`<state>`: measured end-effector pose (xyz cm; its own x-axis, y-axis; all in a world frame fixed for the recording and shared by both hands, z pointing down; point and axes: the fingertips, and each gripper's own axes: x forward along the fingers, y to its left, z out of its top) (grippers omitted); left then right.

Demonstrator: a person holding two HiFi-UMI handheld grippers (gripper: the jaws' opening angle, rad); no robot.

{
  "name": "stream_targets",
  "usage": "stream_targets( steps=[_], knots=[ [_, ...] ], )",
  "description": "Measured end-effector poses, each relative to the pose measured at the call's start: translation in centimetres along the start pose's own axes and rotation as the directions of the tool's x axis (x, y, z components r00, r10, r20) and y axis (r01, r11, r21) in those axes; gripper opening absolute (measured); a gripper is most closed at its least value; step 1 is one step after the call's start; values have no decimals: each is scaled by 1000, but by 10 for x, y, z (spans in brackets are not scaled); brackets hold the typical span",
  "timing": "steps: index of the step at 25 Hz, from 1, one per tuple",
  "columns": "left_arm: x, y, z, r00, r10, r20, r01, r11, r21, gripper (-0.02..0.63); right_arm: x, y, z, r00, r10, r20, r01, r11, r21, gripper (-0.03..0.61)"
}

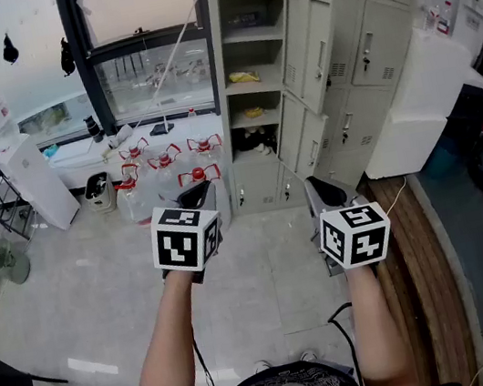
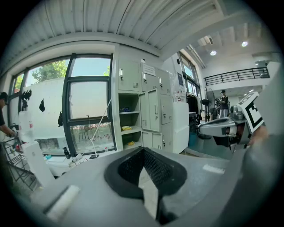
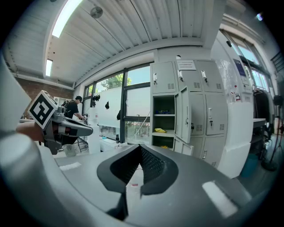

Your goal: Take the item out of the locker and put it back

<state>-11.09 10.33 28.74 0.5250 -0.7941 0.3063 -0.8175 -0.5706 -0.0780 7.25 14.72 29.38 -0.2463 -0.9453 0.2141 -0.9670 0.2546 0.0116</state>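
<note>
Head view: left tool [image 1: 200, 193] and right tool [image 1: 323, 193] are held side by side, well apart from an open grey locker [image 1: 352, 112]. A small, flat yellow item [image 1: 244, 76] lies on its middle shelf.

Left gripper view: jaws closed, empty.

Right gripper view: jaws closed, empty.

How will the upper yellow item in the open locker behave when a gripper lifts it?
The yellow item lies low and lumpy on its shelf, so it is probably soft and light, and may sag when pinched. Its flat shape suggests it will not roll. It is too small here to judge slipperiness or fragility.
</note>
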Motion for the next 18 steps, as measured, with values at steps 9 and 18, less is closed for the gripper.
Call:
stream_targets(
  steps=[9, 18],
  knots=[
    [-3, 1, 1, 1000, -14, 4, 14, 1000, -3, 0, 1, 9, 0, 1000, -3, 7, 3, 1000, 4, 23],
    [-6, 5, -2, 1000, -24, 5, 24, 1000, 1, 0, 2, 17, 0, 1000, -11, 15, 11, 1000, 4, 77]
  ],
)
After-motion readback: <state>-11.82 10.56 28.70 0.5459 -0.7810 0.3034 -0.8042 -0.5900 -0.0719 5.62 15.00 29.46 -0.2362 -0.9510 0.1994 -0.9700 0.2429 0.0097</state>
